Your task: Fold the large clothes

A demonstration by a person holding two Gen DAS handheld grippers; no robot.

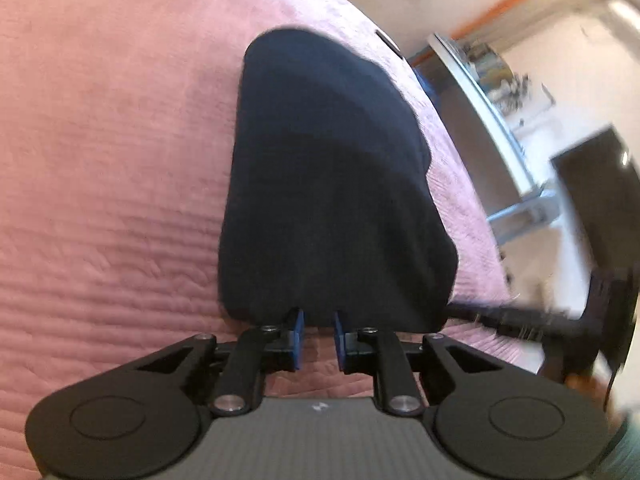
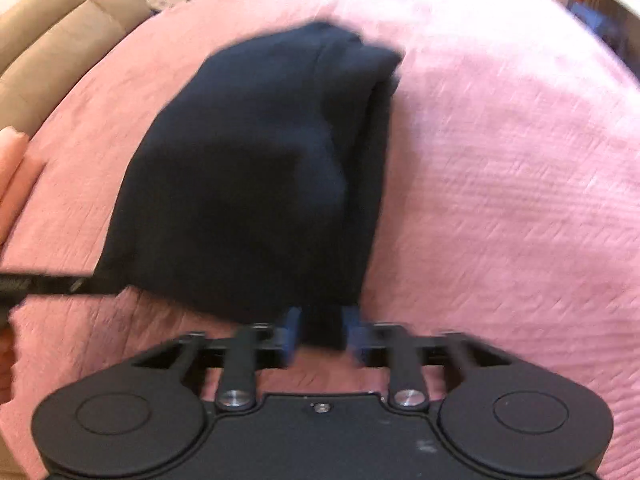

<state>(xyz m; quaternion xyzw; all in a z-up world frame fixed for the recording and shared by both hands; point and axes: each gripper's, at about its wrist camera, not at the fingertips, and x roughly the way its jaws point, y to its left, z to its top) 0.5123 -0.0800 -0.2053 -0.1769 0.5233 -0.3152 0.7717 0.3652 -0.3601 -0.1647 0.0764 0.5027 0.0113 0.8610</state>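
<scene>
Navy garment (image 1: pixel 332 184) lies folded into a compact bundle on the pink bedspread (image 1: pixel 112 160), both grippers at its near edge, left gripper (image 1: pixel 319 338) and right gripper (image 2: pixel 322 330) each parted around that hem without clamping it, seemingly letting the finished fold settle.

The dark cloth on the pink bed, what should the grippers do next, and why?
Probably lift both grippers up and away. The dark garment already lies folded on the pink bedspread. The left gripper and right gripper stand at its near edge, jaws apart, with cloth between them that the pads do not seem to pinch.
</scene>
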